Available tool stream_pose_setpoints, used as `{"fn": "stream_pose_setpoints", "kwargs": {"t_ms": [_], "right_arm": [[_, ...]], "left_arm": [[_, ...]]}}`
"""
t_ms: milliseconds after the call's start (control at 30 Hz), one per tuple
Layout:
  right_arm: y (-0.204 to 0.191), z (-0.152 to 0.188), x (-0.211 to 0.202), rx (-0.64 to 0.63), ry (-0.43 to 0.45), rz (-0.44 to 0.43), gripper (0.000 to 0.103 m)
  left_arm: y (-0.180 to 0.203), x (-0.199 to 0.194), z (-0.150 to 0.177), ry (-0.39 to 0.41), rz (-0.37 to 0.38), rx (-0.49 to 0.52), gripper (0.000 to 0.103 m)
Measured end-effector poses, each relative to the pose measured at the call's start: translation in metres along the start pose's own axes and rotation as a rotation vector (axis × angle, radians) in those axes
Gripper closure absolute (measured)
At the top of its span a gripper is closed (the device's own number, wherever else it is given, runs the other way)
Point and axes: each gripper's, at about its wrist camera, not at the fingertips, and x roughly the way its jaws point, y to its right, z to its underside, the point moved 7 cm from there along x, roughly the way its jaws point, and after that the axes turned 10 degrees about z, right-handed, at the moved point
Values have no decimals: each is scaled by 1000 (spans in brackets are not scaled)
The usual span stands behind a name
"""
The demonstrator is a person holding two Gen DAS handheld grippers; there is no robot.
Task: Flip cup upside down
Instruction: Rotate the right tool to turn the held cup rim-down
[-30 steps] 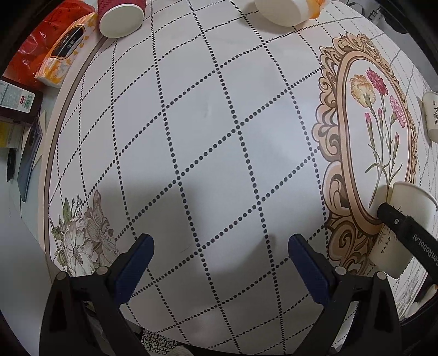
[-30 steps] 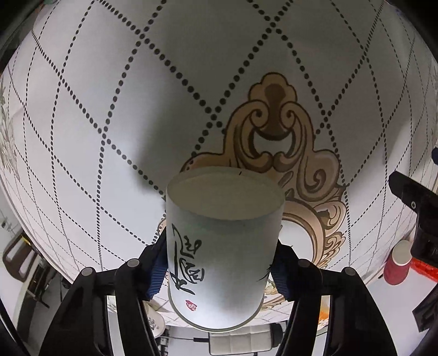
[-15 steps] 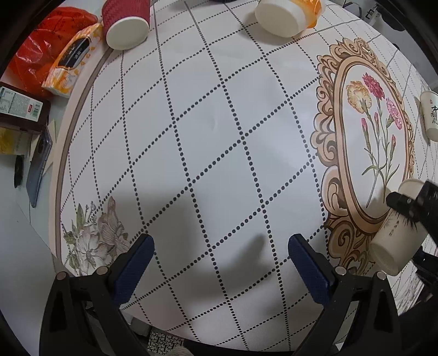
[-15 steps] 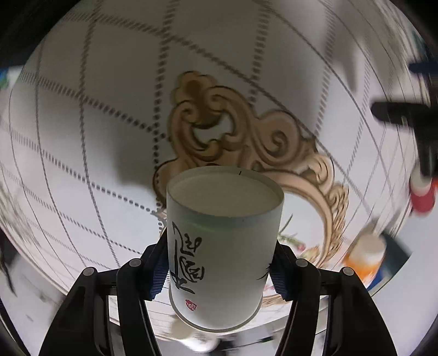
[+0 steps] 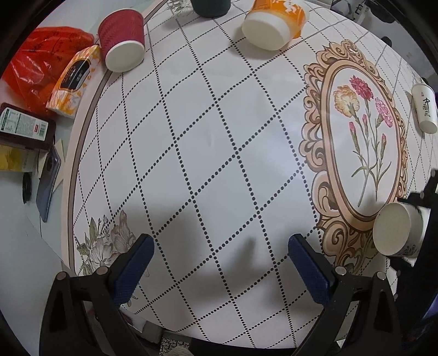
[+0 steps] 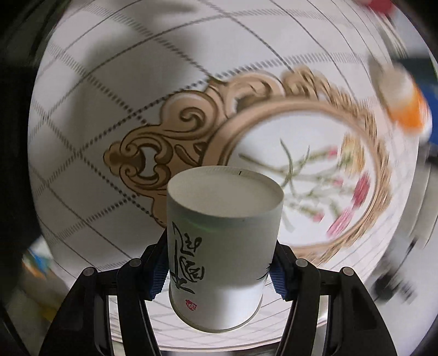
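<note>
Left wrist view, far left, off the tablecloth: red plastic bag (image 5: 41,63), orange-and-white packet (image 5: 72,85), dark box with a green label (image 5: 23,127), phone (image 5: 48,180) lying flat.

On the tablecloth (image 5: 191,137): red ribbed cup (image 5: 121,43) near the left border, bottom toward the camera. A dark round object (image 5: 210,6) is cut off at the top edge. Orange cup (image 5: 273,23) on its side next to it, white base toward the camera.

Left gripper (image 5: 219,269): blue pads spread wide, nothing between them, above dotted grid cloth.

Right of centre: printed oval frame with carnations (image 5: 361,137). White cup with black calligraphy (image 5: 424,109) lies beyond the frame, at the right edge.

Task cup (image 5: 397,231): low right in this view, over the frame's lower scrollwork, clear of the cloth, flat base toward the camera.

Right wrist view: right gripper (image 6: 219,276) clenched on the cup (image 6: 221,246), pads pressing both sides of its wall, base pointing away from the gripper, rim nearest the lens. Background is motion-blurred.
</note>
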Motion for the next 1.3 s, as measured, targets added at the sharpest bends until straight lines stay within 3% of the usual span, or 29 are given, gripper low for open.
{"fn": "stream_pose_setpoints", "kwargs": {"t_ms": [233, 567, 900, 933, 1133, 1300], "right_arm": [[16, 0, 10, 393, -94, -282, 39], [48, 11, 37, 845, -227, -525, 39], [87, 20, 62, 1058, -268, -679, 38], [81, 38, 65, 1072, -270, -694, 38], [87, 41, 72, 1082, -298, -713, 36], [99, 48, 79, 1097, -302, -700, 26]], "left_arm": [[16, 1, -1, -1, 5, 34, 3], [32, 12, -3, -11, 41, 41, 3], [37, 14, -6, -14, 48, 41, 3], [34, 14, -8, -15, 49, 41, 3], [29, 17, -7, -21, 53, 40, 3], [27, 18, -5, -20, 53, 42, 3]]}}
